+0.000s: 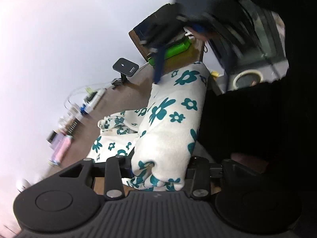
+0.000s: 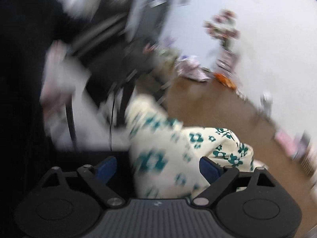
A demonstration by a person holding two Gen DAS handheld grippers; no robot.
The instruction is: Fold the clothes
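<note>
Cloth [image 1: 168,123]: 1 cream garment printed with teal flowers, lying on a brown table [image 1: 126,99]; 1 thick fold of it rises from the table toward the left wrist camera, the rest lies rumpled on the table beside that fold. Left tool [image 1: 159,170]: its 2 jaws are clamped on the near end of the raised fold, cloth bunched between them and spilling below. Right tool [image 2: 156,168]: jaws stand wide apart; blue pads [image 2: 106,167] show on both sides; cloth lies between them, against the pad on the picture's right and clear of the pad on the left, so it is not gripped. In the left wrist view the right tool [image 1: 158,77] appears at the far end of the raised fold, a blue fingertip touching or just above the cloth; which of the 2 cannot be told. Charger [image 1: 125,67]: 1 dark flat pad on a small stand, on the table beyond the cloth. Green block [image 1: 174,48]: beyond the far end of the fold, under the right tool's body. Bottles [image 1: 59,148]: 1 pink and 1 pale one, on the table edge well apart from the cloth, by the white wall. Tape roll [image 1: 247,77]: 1, off the table on the cloth's far side. Right wrist view: heavily blurred; small clutter [image 2: 223,79] along the wall beyond the cloth, not identifiable.
</note>
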